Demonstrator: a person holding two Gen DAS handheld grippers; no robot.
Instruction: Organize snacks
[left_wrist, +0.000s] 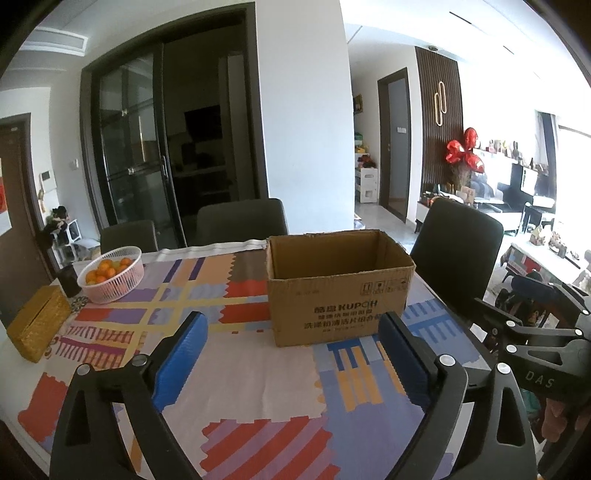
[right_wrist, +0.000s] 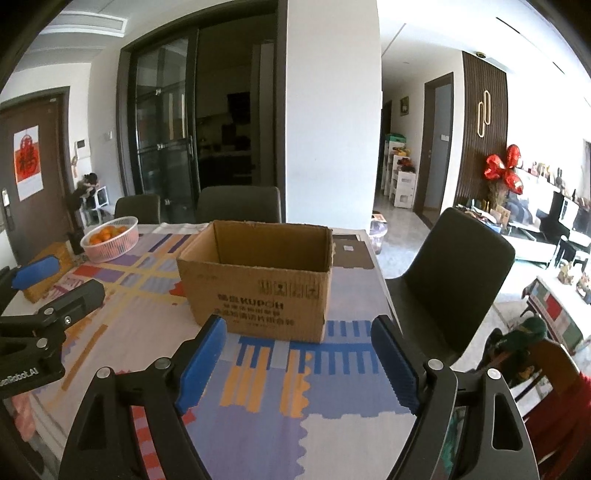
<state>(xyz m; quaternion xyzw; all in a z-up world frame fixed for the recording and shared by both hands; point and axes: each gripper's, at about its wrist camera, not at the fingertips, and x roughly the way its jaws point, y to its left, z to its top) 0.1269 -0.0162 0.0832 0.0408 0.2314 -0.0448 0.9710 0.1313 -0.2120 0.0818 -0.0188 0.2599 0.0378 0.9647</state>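
An open brown cardboard box (left_wrist: 338, 291) printed KUPOH stands upright on the patterned tablecloth; it also shows in the right wrist view (right_wrist: 258, 280). What lies inside it is hidden. My left gripper (left_wrist: 293, 334) is open and empty, a little in front of the box and to its left. My right gripper (right_wrist: 299, 343) is open and empty, just in front of the box. The right gripper's body shows at the right edge of the left wrist view (left_wrist: 535, 343). No snack packets are in view.
A pink basket of oranges (left_wrist: 112, 275) and a yellow woven tissue box (left_wrist: 37, 326) sit at the table's far left. Dark chairs stand behind the table (left_wrist: 242, 219) and at its right side (right_wrist: 454, 273). A flat cardboard piece (right_wrist: 351, 254) lies behind the box.
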